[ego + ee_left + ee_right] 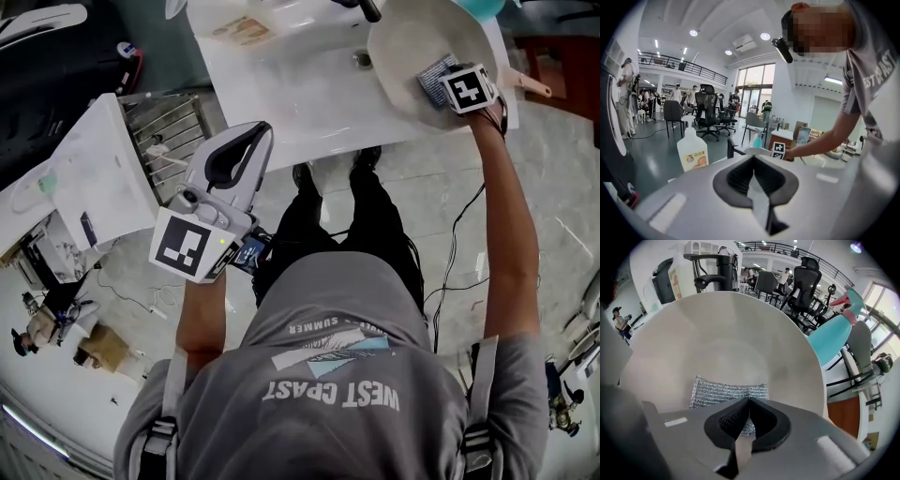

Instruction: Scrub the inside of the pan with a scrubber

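Right tongs (749,400) clamp the silvery scrubber (723,391) against the inside of the pan (717,333) at the bench (281,94) right edge; left tongs (753,158) are closed, empty, held off the bench

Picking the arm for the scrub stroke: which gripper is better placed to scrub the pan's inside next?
Right. The right gripper is shut on the scrubber, which sits inside the pan. The left gripper is empty and away from the pan.

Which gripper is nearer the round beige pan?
Right. The right gripper is inside the beige pan, shut on the silver mesh scrubber; the left gripper hangs apart, short of the white counter.
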Tool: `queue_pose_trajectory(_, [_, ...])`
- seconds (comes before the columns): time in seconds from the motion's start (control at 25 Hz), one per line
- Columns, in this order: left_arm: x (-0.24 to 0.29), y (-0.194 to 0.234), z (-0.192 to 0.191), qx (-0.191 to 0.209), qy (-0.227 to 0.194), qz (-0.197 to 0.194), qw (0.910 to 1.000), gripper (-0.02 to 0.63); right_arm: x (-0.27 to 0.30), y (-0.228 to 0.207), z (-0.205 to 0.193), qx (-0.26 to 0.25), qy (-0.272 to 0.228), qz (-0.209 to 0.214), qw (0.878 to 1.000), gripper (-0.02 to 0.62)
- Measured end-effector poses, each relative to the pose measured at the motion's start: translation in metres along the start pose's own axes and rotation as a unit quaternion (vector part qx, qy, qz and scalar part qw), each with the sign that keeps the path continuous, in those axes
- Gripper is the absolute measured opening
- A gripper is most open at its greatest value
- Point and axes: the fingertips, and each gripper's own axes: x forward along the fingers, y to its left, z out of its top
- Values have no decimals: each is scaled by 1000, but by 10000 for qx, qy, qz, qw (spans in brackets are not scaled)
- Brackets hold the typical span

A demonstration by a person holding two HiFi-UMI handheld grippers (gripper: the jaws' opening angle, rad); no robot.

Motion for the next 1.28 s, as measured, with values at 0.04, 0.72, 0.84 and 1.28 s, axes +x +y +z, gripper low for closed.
queue_pose_trajectory(0.04, [0,1,-1,-1,15,4,10000,3,2,-7,4,39,-70,-60,10000,9])
queue_pose_trajectory(0.72, [-2,6,-9,-33,125,51,9999,3,3,3,134,606,-1243,325,9899,8])
queue_pose_trajectory(0.84, [-1,6,-6,-28,96,35,9999,3,-4,34,130,321,-1244,565,9901,8])
queue_pose_trajectory(1.28, [3,7,0,7,46,-52,10000,3,-21,84,43,-741,-557,837,9922,8])
